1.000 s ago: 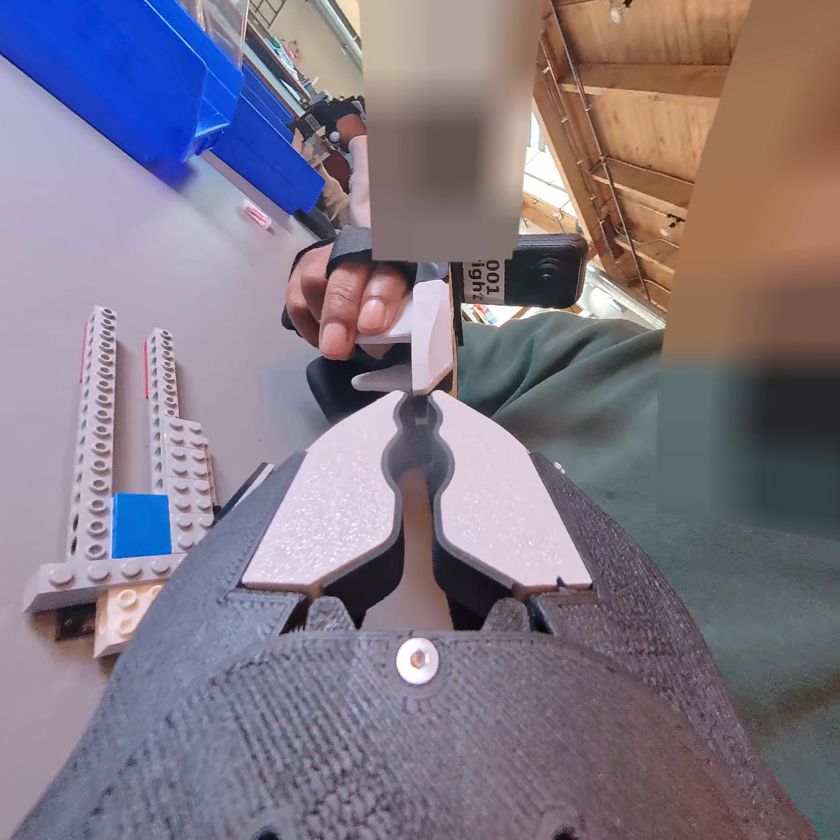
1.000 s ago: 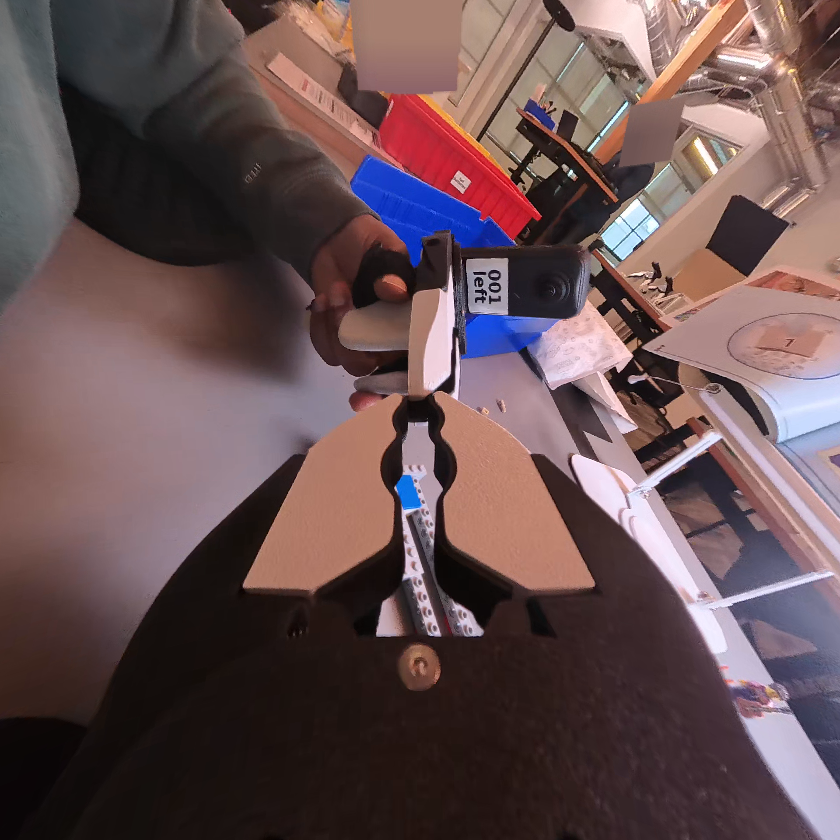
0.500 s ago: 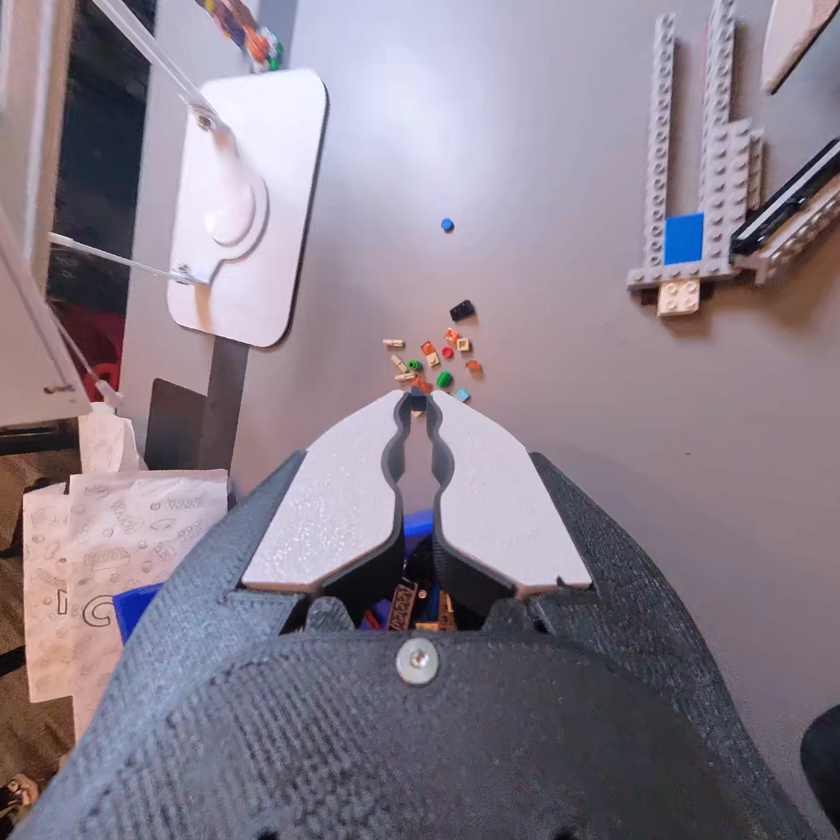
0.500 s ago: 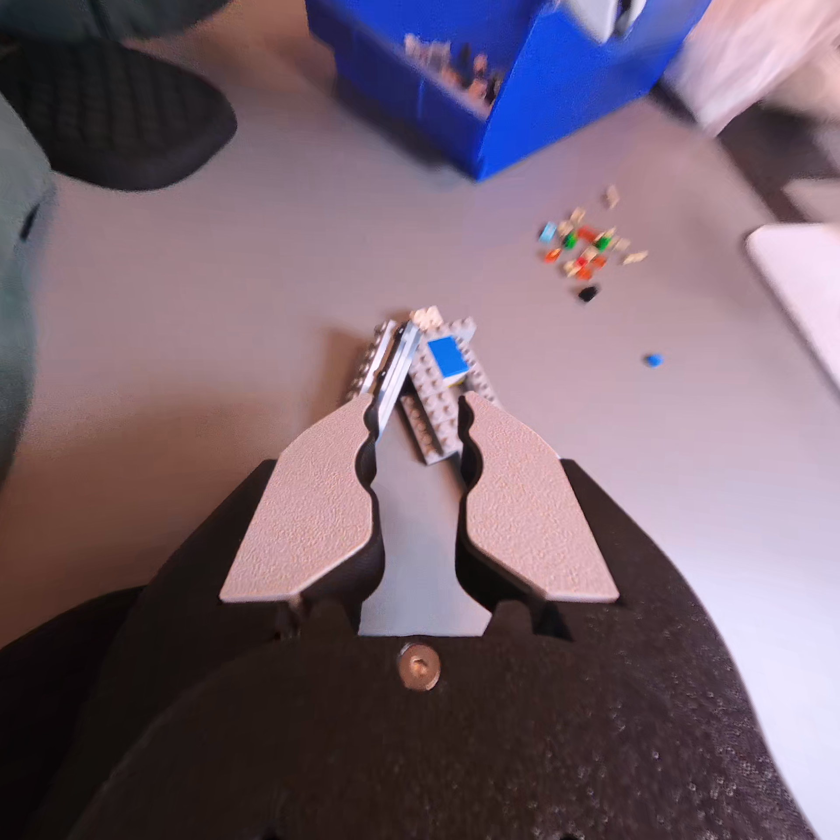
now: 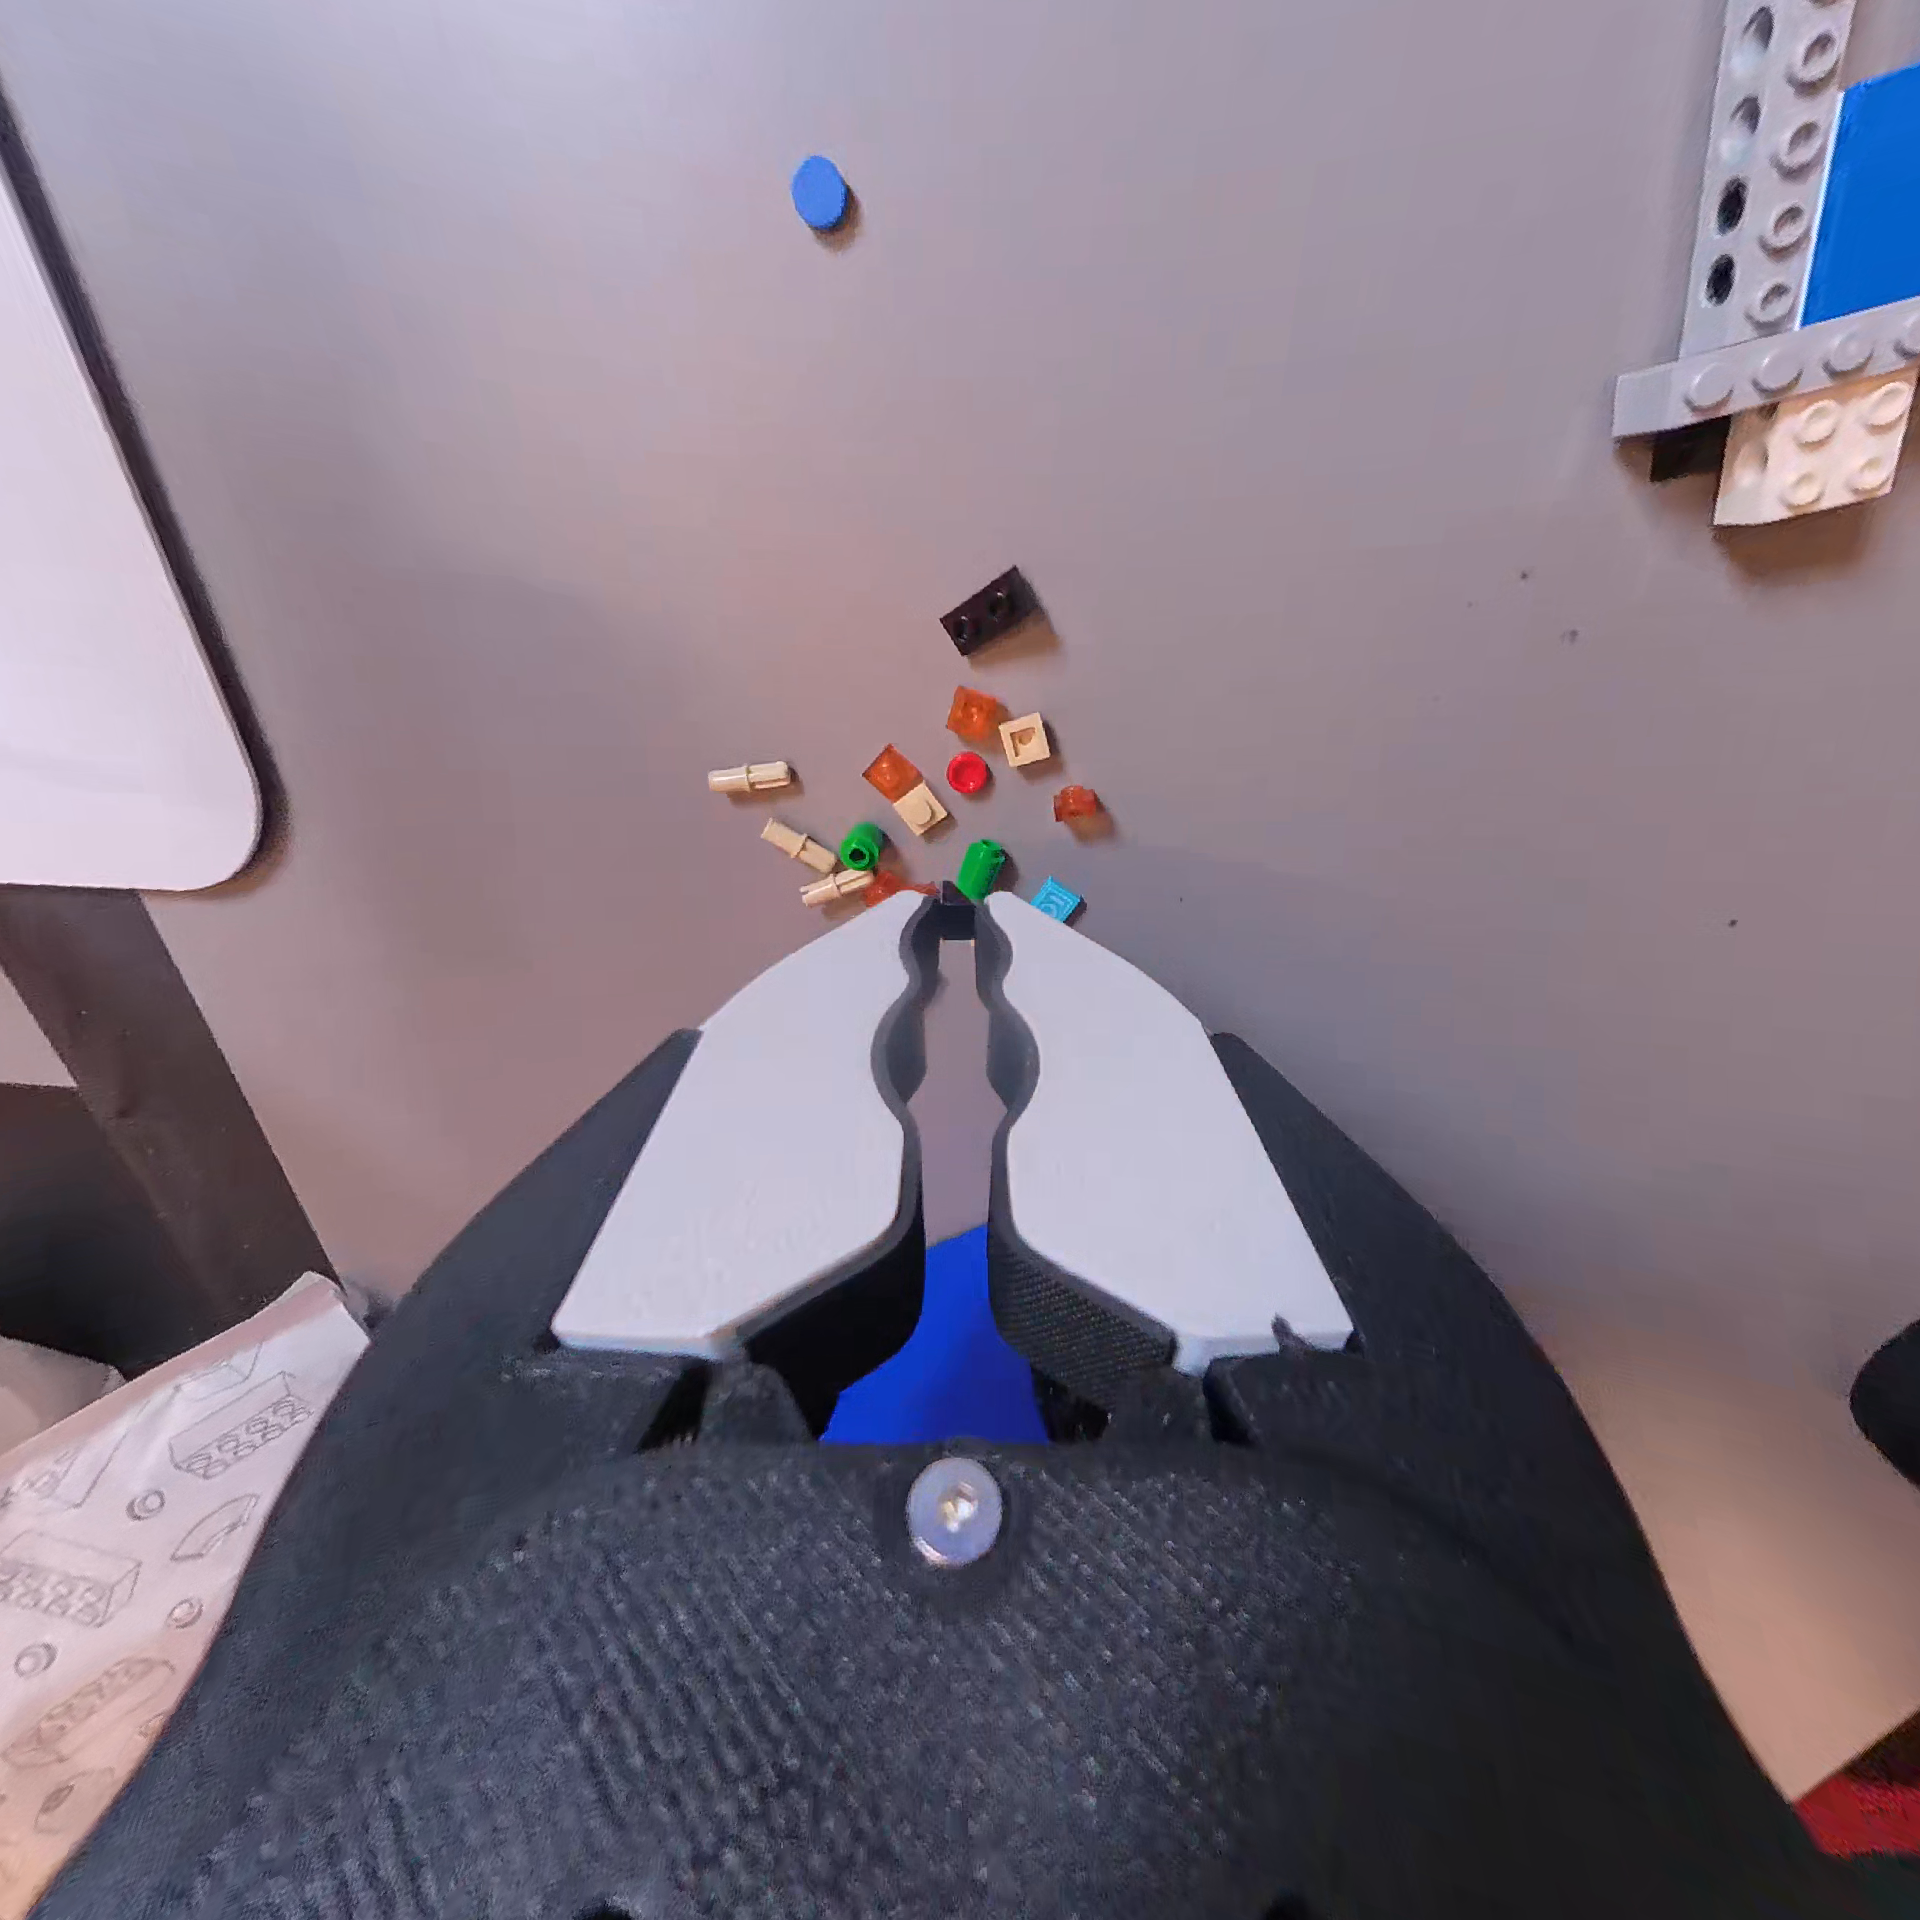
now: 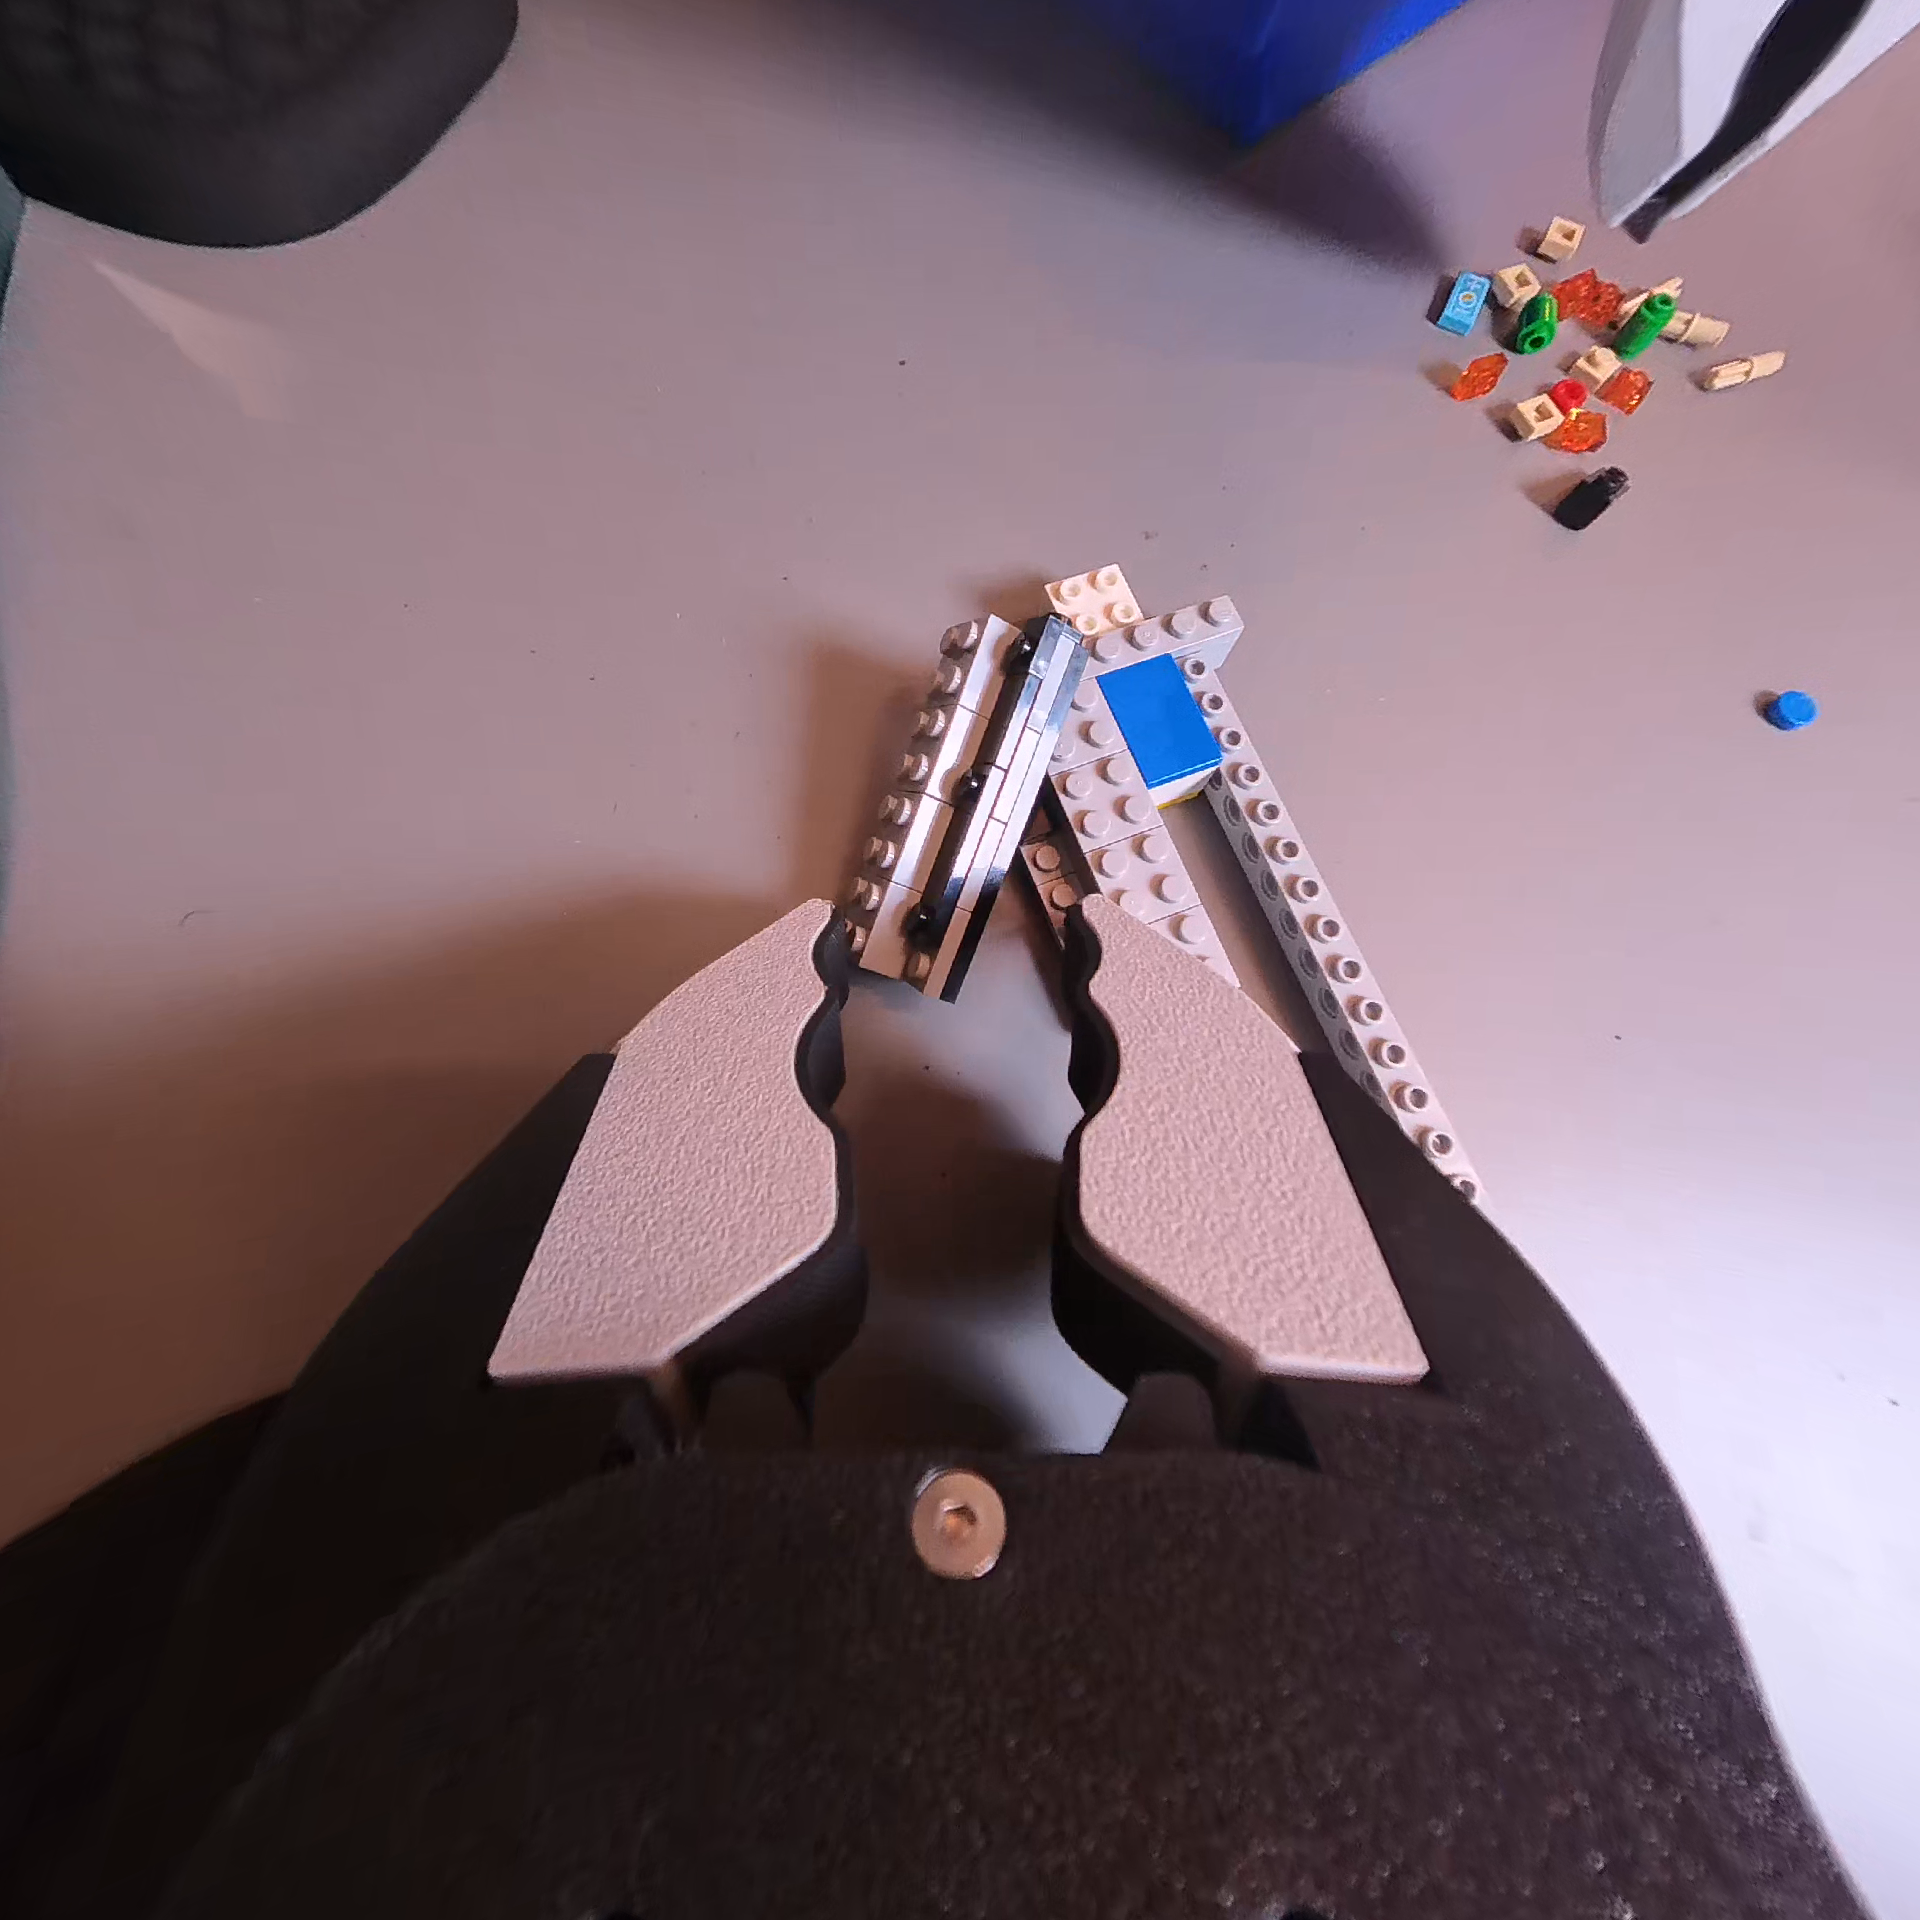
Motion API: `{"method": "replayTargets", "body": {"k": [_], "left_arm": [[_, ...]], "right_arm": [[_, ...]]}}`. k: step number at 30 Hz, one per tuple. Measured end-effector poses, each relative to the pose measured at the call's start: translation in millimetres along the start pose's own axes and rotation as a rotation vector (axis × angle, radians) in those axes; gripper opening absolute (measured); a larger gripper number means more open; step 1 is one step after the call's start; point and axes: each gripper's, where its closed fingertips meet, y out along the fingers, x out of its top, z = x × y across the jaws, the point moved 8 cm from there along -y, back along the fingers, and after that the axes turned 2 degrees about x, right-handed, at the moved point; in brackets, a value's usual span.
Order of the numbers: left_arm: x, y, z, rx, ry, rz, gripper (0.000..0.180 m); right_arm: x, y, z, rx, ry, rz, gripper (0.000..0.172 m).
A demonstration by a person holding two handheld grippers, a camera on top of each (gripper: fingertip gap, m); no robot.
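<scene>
My left gripper (image 5: 954, 916) is shut on a small black piece (image 5: 954, 921), pinched at its tips just above a pile of small loose bricks (image 5: 914, 800). A green cylinder (image 5: 980, 869) lies right ahead of the tips. My right gripper (image 6: 956, 930) is open and empty, low over the grey table. A strip of grey, white and black bricks (image 6: 966, 790) ends between its fingertips, close to the left fingertip (image 6: 821, 935). The strip leans on a grey brick build (image 6: 1143, 831) with a blue tile (image 6: 1158, 717). The left gripper also shows in the right wrist view (image 6: 1704, 114).
A blue round stud (image 5: 818, 190) and a black plate (image 5: 992, 608) lie beyond the pile. A white flat base (image 5: 104, 623) and a printed sheet (image 5: 135, 1507) are at the left. A blue bin (image 6: 1278, 52) stands at the back. Tip to tip, the grippers are about 20 cm apart. The black plate (image 5: 992, 608) is closer to my left gripper, around 5 cm from its tips; the right tips are 15 cm off. Seen from the right wrist view (image 6: 1602, 491) as well.
Both grippers swung down from facing each other to point at the table. My right gripper opened wide. My left gripper stayed shut on the small dark piece and came closer to the pile.
</scene>
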Motion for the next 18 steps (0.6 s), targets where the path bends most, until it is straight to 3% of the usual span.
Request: {"method": "replayTargets", "body": {"k": [7,13,18], "left_arm": [[-4,8,5,-0.08,0.054,0.078,0.007],[-5,7,5,-0.134,0.063,0.025,0.042],[-9,-3,5,-0.171,0.048,-0.039,0.056]], "right_arm": [[1,1,0,-0.008,-0.004,0.006,0.04],[0,1,0,-0.01,-0.006,0.003,0.039],[0,1,0,-0.014,-0.008,0.0,0.038]]}}
